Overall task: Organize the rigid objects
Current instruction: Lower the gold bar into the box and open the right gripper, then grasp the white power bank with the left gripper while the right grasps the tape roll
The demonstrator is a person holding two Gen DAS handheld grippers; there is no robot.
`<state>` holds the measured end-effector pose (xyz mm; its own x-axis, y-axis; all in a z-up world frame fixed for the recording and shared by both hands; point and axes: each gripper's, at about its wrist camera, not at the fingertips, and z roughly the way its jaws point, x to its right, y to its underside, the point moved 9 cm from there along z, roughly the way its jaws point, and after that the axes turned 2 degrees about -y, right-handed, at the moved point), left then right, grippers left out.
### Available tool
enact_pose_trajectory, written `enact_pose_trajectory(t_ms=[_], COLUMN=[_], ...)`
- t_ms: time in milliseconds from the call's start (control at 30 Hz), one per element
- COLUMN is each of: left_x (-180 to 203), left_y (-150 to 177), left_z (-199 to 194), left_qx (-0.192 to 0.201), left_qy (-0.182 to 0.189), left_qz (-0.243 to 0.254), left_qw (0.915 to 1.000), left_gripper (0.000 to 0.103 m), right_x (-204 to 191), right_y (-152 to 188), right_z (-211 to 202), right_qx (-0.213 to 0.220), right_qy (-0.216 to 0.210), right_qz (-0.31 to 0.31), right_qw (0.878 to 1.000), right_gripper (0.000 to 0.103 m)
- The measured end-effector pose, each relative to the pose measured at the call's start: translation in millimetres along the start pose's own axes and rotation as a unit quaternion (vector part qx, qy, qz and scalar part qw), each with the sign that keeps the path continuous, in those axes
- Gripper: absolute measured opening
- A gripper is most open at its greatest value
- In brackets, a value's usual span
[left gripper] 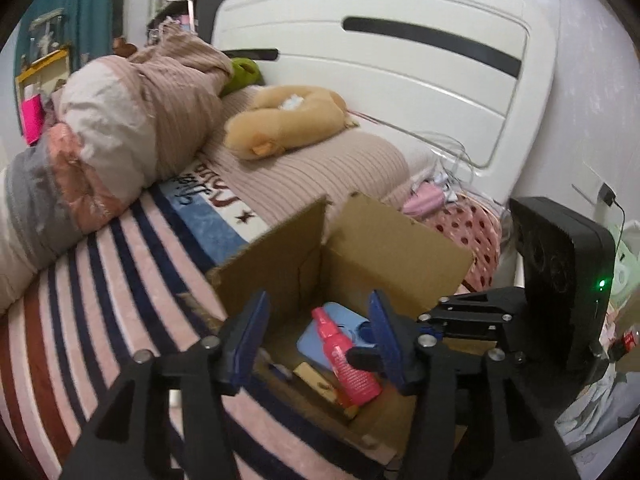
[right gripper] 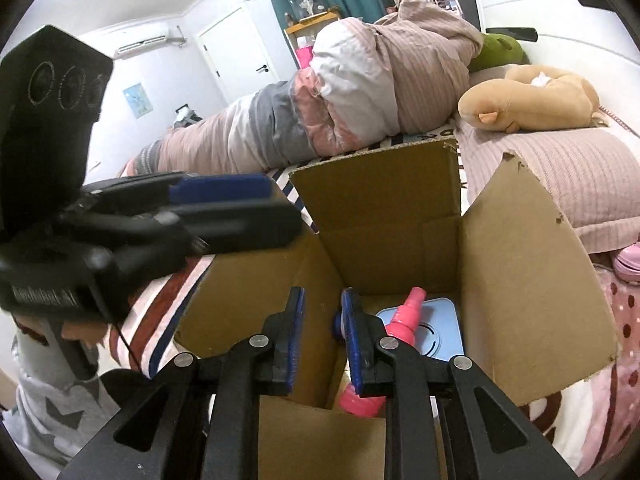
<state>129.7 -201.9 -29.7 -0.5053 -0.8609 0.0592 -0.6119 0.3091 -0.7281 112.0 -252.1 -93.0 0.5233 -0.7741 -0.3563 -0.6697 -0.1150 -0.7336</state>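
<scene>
An open cardboard box sits on the striped bed. Inside lie a pink spray bottle, a light blue flat case and a small tan block. My left gripper is open and empty, held above the box's near edge. My right gripper is open with a narrow gap, empty, above the box opening with the pink bottle just right of it. The right gripper shows in the left wrist view, the left one in the right wrist view.
A rolled quilt and a tan plush toy lie on the bed beyond the box. The white headboard stands behind. A pink item and cables lie by the pillow.
</scene>
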Motion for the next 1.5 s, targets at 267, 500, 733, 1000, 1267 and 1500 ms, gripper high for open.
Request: enact_pose_trajectory(t_ms=[267, 500, 733, 1000, 1267, 1500], left_x=[-72, -163, -213, -228, -212, -208], left_y=[19, 75, 136, 155, 151, 153], left_z=[-66, -73, 11, 92, 114, 115], left_qx=[0.055, 0.037, -0.051, -0.094, -0.096, -0.096], left_qy=[-0.072, -0.116, -0.097, -0.075, -0.035, -0.041], left_qz=[-0.045, -0.113, -0.124, -0.147, -0.128, -0.108], left_qw=[0.9948, 0.9860, 0.9861, 0.9818, 0.9865, 0.9888], left_gripper=[0.063, 0.072, 0.080, 0.080, 0.090, 0.082], right_x=[-64, -151, -132, -62, -56, -57], right_y=[-26, -6, 48, 59, 56, 52], right_z=[-23, 36, 135, 193, 212, 216], right_qx=[0.054, -0.006, -0.092, -0.087, -0.088, -0.088], right_qy=[-0.013, -0.029, 0.038, 0.119, 0.127, 0.131], right_qz=[-0.061, -0.118, -0.097, -0.079, -0.107, -0.114], right_qw=[0.997, 0.993, 0.990, 0.986, 0.982, 0.981], right_gripper=[0.024, 0.033, 0.054, 0.061, 0.060, 0.042])
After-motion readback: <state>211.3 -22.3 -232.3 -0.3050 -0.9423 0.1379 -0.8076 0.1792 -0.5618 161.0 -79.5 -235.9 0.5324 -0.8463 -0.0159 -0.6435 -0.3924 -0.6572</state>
